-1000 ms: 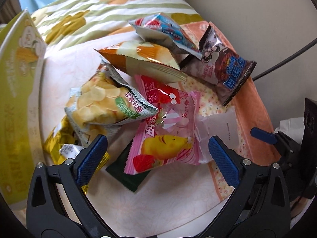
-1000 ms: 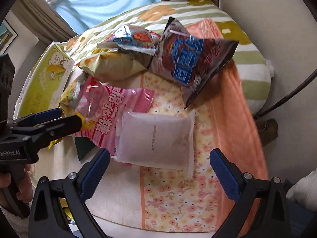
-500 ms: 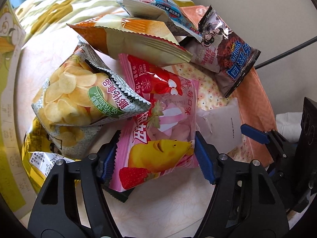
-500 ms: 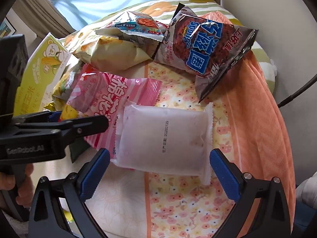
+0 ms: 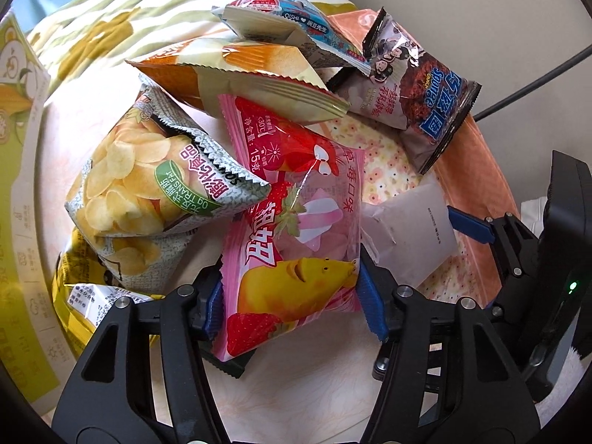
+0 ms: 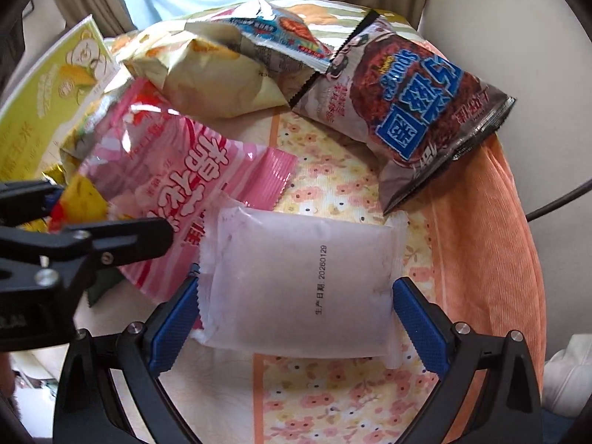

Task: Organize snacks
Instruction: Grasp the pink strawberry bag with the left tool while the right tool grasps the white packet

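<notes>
A pile of snack bags lies on a bed. My left gripper (image 5: 290,305) is shut on the near end of a pink marshmallow bag (image 5: 296,222), which also shows in the right wrist view (image 6: 177,170). My right gripper (image 6: 296,320) has closed in on a white frosted packet (image 6: 299,281), its blue pads (image 6: 418,322) touching both sides; the packet also shows in the left wrist view (image 5: 410,236). A grey chip bag (image 5: 155,181), an orange chip bag (image 5: 240,74), a blue-white bag (image 5: 281,18) and a dark chocolate-snack bag (image 6: 403,100) lie around them.
A yellow-green carton (image 6: 48,92) stands at the left. A striped pillow (image 5: 122,11) lies behind the pile. An orange towel (image 6: 488,244) covers the right side of the floral sheet (image 6: 344,399). A yellow packet (image 5: 85,296) lies under the grey chip bag.
Both grippers moved forward and closed from wide open: the left onto the pink marshmallow bag, the right onto the sides of the white packet.
</notes>
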